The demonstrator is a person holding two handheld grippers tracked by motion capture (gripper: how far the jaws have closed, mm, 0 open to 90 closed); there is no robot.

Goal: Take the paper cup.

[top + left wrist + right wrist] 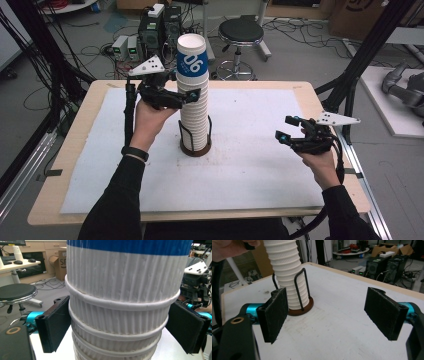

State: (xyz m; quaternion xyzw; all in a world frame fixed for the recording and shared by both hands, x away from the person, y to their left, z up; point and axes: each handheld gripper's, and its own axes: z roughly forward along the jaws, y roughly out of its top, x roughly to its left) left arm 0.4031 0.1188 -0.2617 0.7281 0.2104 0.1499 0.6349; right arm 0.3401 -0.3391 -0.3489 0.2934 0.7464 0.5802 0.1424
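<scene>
White mat (250, 165) bears the cup stack (194, 107) in its holder (195, 145); your left gripper (187, 96) straddles its upper cups, jaws apart; right gripper (287, 131) idles open beside it; next, clamp and lift

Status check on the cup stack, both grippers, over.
Left gripper open, jaws either side of the cup stack, near its top. Right gripper open, empty, apart to the right. Stack upright in its wire holder. Nothing in the way.

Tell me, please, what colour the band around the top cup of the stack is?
Blue, with white numerals, on the top cup of the white stack; the high view shows it best.
</scene>
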